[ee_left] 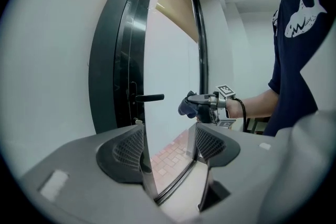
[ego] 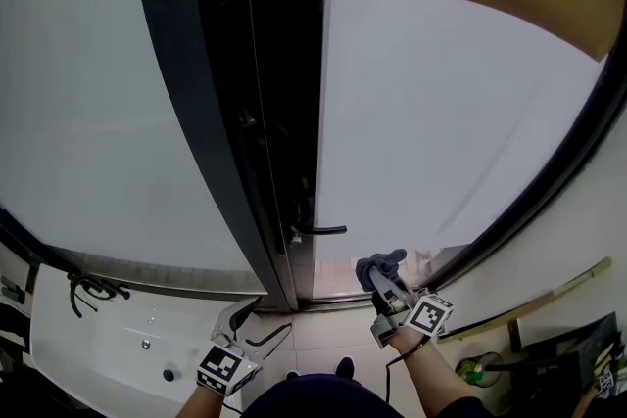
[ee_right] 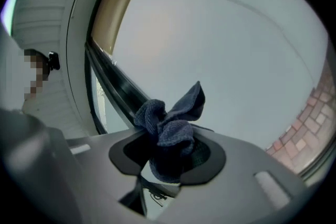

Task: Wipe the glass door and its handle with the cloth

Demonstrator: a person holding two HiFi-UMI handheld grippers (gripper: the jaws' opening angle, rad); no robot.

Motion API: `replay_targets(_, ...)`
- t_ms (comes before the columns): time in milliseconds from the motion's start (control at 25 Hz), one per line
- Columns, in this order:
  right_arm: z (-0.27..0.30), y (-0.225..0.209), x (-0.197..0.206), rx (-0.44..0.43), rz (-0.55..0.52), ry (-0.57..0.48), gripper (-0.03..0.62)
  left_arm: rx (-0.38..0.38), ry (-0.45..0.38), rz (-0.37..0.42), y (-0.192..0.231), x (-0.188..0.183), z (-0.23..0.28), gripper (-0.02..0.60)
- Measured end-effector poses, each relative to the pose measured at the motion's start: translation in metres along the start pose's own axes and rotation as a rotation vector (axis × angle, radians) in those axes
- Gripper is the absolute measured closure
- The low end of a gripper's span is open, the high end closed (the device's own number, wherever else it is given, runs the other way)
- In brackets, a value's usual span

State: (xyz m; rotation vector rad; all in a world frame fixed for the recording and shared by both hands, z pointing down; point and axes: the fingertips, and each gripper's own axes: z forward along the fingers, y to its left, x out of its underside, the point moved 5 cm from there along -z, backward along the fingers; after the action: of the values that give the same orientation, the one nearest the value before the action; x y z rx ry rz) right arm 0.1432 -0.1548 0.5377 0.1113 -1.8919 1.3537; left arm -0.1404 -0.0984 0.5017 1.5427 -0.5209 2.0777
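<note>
One tall glass door [ego: 441, 142]: smooth frosted pale pane in a dark curved frame. A slim black lever handle [ego: 328, 230] juts from its edge. The crumpled dark-blue terry cloth [ego: 384, 259] sits just right of the handle, near the pane, pinched in the right gripper [ego: 380, 281]. The left gripper [ee_left: 169, 150] has its jaws apart, holding nothing.

The cloth [ego: 380, 265] is right of the handle [ego: 323, 230], before the door [ego: 441, 142].

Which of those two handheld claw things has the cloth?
The right gripper: its fingers pinch the dark blue cloth. The left gripper has its fingers apart, empty.
</note>
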Motion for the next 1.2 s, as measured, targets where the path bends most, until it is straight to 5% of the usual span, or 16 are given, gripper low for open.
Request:
replay_targets(240,-0.029,0.044,0.013,0.202,-0.375,0.069,0.448,0.089,-0.003,0.009,-0.013,0.012,-0.009,0.278)
replay_targets(440,-0.054,0.089,0.027,0.236,-0.584,0.087,0.447,0.13,0.01,0.001,-0.031,0.026,-0.018,0.279)
replay_targets(1000,-0.155,0.122,0.045,0.145,-0.818,0.221,0.447,0.076,0.007,0.001,-0.15,0.026,-0.029,0.281)
replay_targets(1200,-0.208,0.121,0.056,0.143,-0.825,0.256,0.447,0.046,0.017,0.008,-0.191,0.029,-0.043,0.281)
